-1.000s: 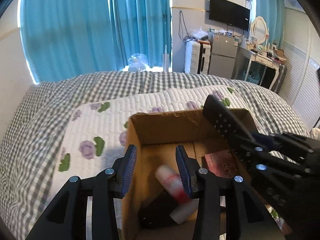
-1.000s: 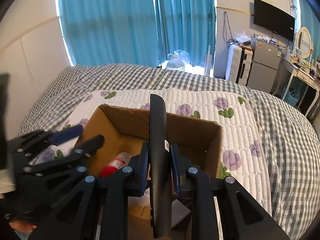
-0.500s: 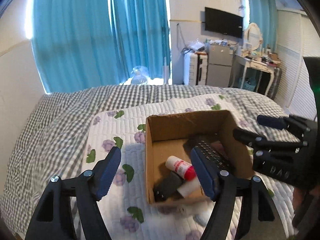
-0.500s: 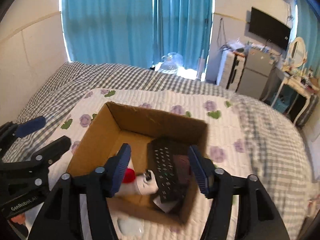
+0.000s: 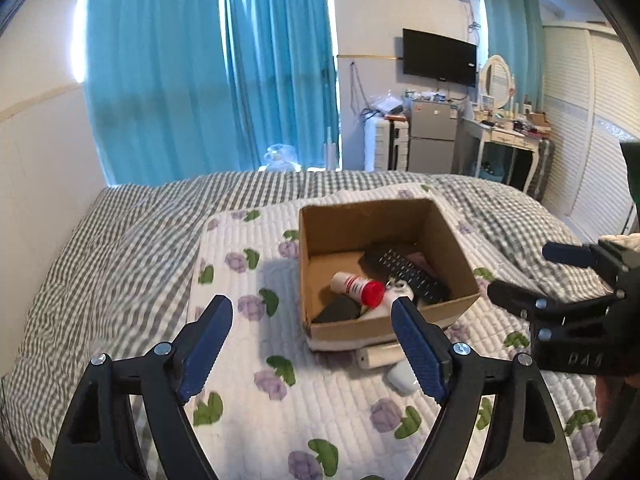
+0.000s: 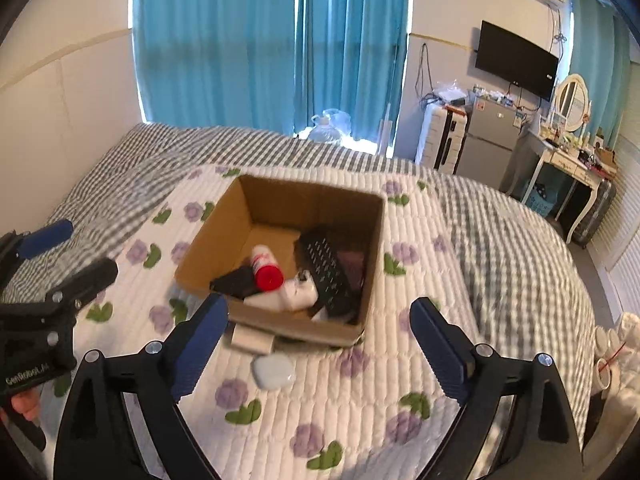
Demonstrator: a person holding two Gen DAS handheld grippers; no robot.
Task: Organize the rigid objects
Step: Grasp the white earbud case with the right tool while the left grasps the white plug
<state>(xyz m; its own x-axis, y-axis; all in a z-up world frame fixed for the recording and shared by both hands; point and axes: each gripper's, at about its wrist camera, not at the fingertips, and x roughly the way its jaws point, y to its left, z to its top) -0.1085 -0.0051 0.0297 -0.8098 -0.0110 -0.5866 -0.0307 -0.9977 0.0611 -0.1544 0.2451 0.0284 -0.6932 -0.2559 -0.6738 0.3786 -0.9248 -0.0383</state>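
An open cardboard box point(image 5: 348, 224) point(image 6: 208, 240) stands on the flowered quilt. Inside lie a black remote control point(image 5: 408, 270) point(image 6: 330, 270), a white bottle with a red cap point(image 5: 358, 285) point(image 6: 266, 268), a black object point(image 5: 336, 312) and a white item point(image 6: 300, 292). A small white case point(image 6: 273, 371) point(image 5: 402, 374) and a white flat box point(image 6: 252, 338) lie on the quilt just in front of the box. My left gripper point(image 5: 310, 348) is open and empty, held back from the box. My right gripper point(image 6: 320, 346) is open and empty, above the white case.
The quilt point(image 5: 240, 360) lies on a bed with a grey checked cover point(image 5: 100, 264). Blue curtains point(image 6: 260, 40), a small fridge point(image 6: 486, 144), a suitcase and a dressing table stand beyond the bed. White items sit at the bed's right edge point(image 6: 616, 352).
My right gripper opened and let the remote drop into the box. Both grippers have pulled back and up from the box, and the left has opened wider.
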